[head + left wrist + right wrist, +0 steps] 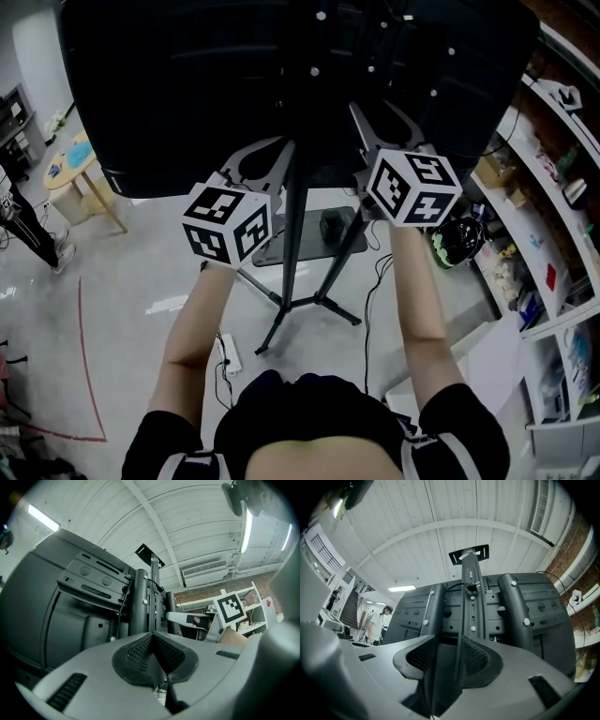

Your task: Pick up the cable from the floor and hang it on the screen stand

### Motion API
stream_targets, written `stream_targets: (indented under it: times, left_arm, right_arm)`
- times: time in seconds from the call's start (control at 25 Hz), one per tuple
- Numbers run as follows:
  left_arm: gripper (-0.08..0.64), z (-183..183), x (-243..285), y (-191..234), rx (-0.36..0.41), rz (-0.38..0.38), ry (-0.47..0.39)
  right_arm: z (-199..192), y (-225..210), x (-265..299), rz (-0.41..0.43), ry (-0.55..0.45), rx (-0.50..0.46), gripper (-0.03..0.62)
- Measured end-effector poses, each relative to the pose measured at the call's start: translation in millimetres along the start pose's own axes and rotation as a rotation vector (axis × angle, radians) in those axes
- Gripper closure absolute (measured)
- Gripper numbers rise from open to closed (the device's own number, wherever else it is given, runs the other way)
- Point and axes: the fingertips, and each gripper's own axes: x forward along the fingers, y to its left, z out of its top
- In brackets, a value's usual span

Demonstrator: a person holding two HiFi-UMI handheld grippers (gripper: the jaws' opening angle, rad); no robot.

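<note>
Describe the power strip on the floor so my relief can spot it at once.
Find the large black screen on its black tripod stand. Follow the tripod's leg on the left down to the glossy grey floor; beside its foot lies a small white oblong power strip, the only white thing among dark legs.

The screen back point(234, 84) blocks you dead ahead, its stand pole point(298, 216) dropping through the middle. Shelves point(553, 187) crowd your right; the floor point(141, 281) to your left lies open.

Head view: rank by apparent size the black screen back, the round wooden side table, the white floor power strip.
Largest: black screen back.
Then: round wooden side table.
Smallest: white floor power strip.
No ties.
</note>
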Motion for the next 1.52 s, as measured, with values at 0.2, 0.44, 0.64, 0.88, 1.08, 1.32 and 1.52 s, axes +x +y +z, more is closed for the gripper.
stream_targets:
  times: [0.2,0.44,0.64,0.88,1.08,1.32,1.52]
  left_arm:
    - [0.555,-13.9,-3.3,-13.2,-0.033,-0.006,0.001]
    - [0.555,-35.9,-15.7,-34.2,-0.048,-0.005,0.004]
    - [0.555,-58.2,-29.6,-58.7,-0.039,-0.004,0.014]
    - [0.555,-92.2,-44.4,-80.0,-0.025,0.01,0.044]
    - [0.555,-121.8,-65.9,-94.5,-0.027,0.044,0.071]
    - [0.555,-149.7,-89.6,-110.8,-0.068,0.075,0.093]
    - [0.555,-170.0,-102.9,-132.0,-0.079,0.089,0.11]
  right_arm:
    - [-22.2,14.8,-29.5,0.022,0.013,0.045,0.419]
    - [-53.5,40.1,-67.0,0.054,0.041,0.09,0.419]
    - [-89.9,60.1,-99.5,0.059,0.091,0.137,0.44]
    - [-125.1,69.7,-133.0,-0.01,0.111,0.198,0.522]
    - [-147.6,76.4,-158.4,-0.036,0.114,0.317,0.552]
    - [-164.3,76.2,-189.5,-0.095,0.112,0.3,0.563]
    - [-177.9,83.2,-212.8,-0.095,0.124,0.249,0.566]
